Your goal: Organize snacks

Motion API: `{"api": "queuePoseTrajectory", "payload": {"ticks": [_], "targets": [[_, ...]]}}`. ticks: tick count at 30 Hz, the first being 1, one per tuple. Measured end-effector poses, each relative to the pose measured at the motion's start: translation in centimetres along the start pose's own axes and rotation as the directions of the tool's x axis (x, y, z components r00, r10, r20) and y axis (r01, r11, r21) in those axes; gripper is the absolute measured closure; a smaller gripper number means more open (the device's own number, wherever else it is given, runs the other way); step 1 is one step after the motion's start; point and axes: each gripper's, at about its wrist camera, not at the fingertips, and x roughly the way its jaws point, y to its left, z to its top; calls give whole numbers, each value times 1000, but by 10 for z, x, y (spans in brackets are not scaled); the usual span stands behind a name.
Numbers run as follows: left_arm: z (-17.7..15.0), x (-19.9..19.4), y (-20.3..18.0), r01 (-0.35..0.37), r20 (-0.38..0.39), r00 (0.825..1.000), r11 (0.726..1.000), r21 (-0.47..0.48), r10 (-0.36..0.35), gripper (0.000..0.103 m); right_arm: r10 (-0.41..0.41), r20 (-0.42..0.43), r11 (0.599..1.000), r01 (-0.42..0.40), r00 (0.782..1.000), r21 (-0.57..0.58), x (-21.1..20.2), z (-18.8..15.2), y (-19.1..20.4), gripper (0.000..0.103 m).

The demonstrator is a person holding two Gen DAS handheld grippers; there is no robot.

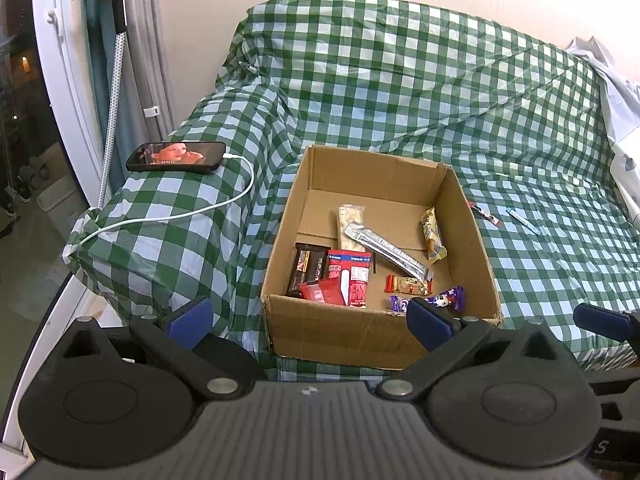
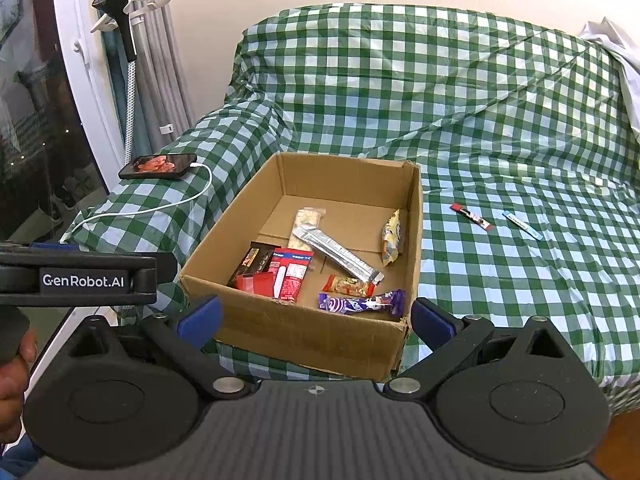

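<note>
Left gripper and right gripper: jaws spread wide, empty, low in frame before the cardboard box. Snacks lie inside it at centre; two stick packets on checked cloth, right of box.

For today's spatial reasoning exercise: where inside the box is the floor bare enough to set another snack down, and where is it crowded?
Inside the cardboard box, the floor is bare along the far wall, beyond the silver bar, and between that bar and the yellow packet. The near left corner is crowded, around the red packet.
</note>
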Motion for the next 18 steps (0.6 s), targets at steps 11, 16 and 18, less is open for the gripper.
{"api": "queuePoseTrajectory", "payload": {"ticks": [11, 16, 18], "targets": [[1, 11, -1, -2, -30, 1000, 1000, 10, 2, 0, 0, -24, 1000, 1, 1000, 29, 9, -2, -6, 3], [4, 17, -7, -9, -42, 999, 999, 36, 11, 0, 1, -33, 999, 0, 999, 41, 14, -2, -9, 3], [5, 21, -11, -11, -49, 999, 999, 51, 14, 0, 2, -37, 999, 0, 999, 51, 16, -2, -11, 3]]}}
